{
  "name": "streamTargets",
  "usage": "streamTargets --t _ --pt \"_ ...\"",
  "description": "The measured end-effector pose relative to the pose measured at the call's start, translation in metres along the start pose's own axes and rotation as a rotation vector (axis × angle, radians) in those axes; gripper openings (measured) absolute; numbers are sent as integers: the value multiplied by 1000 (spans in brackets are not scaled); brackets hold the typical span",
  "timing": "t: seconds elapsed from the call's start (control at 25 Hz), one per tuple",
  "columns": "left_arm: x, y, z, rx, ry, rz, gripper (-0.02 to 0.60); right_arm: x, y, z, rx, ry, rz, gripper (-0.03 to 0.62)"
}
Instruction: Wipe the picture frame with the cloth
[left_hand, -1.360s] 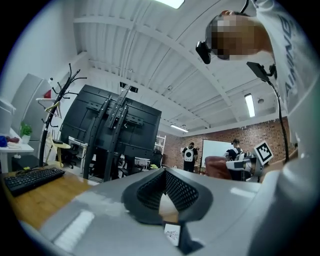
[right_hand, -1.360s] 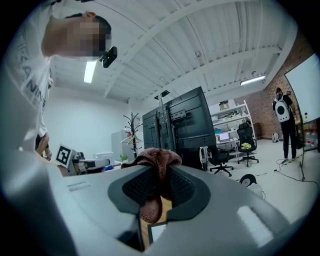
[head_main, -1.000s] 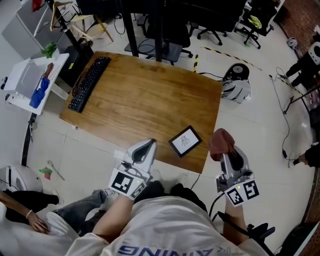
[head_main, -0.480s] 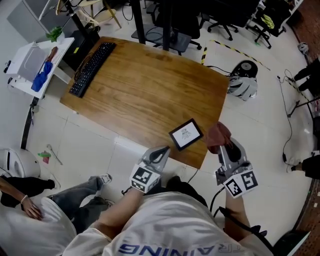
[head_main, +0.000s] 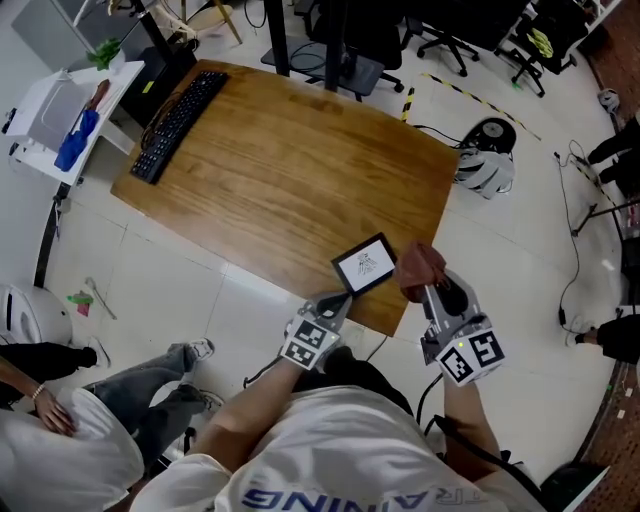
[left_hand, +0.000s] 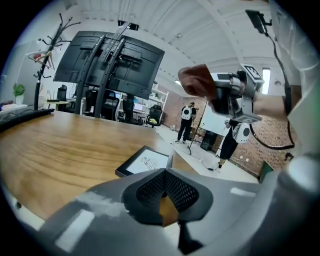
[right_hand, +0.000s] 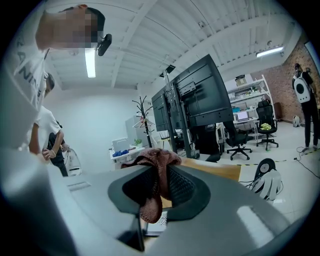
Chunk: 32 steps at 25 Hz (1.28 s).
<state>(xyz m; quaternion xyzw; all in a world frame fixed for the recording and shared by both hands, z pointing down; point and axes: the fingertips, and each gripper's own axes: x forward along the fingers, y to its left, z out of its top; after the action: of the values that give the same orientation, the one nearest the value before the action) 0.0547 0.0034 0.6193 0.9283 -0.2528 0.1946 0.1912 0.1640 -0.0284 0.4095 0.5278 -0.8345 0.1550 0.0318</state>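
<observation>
- Over the last second both grippers have closed in on the small black-edged rectangular picture frame (head_main: 365, 265). The left gripper (head_main: 341, 299) has come across from the left to the frame's near left corner. The right gripper (head_main: 430, 292) has swung in from off the table's corner to the frame's right end.
- The frame lies flat, glass up, on the brown wooden table (head_main: 280, 170), close to the near edge and towards the right corner.
- The left gripper's jaws are together with nothing between them; in the left gripper view (left_hand: 162, 172) their tips point at the frame (left_hand: 146, 162) just ahead.
- The right gripper's jaws (right_hand: 159, 186) are clamped on a bunched reddish-brown knitted cloth (right_hand: 150, 159), which spills above and below the pads.
- In the head view the cloth (head_main: 415, 264) sits just beside the frame's right short end; I cannot tell if it touches.
- The frame's long axis runs from near left to far right, roughly along the table edge.
- From the cloth, the frame lies to the left and a little ahead.
- The wipe looks not yet begun. It likely calls for lowering the cloth onto the glass and drawing it leftwards along that axis.
- The left gripper is well placed to steady the near corner; pushed unsteadied, the light frame could slide.
</observation>
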Motion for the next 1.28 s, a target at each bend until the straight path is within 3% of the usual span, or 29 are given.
streamTargets --t 0.24,0.68,0.88,1.12,1.28 --pt "19 -7 -27 1 91 9 3 18 -4 -24 10 53 38 78" --pt "34 -9 -32 -2 127 57 3 49 -2 -62 8 167 115 78" --pt "38 -12 -41 -10 146 70 3 72 -2 -98 19 320 162 78" --pt "36 -12 -37 -8 146 61 3 99 12 -154 2 620 262 78" --pt "37 -12 -39 -14 144 61 3 116 23 -173 -45 699 296 78"
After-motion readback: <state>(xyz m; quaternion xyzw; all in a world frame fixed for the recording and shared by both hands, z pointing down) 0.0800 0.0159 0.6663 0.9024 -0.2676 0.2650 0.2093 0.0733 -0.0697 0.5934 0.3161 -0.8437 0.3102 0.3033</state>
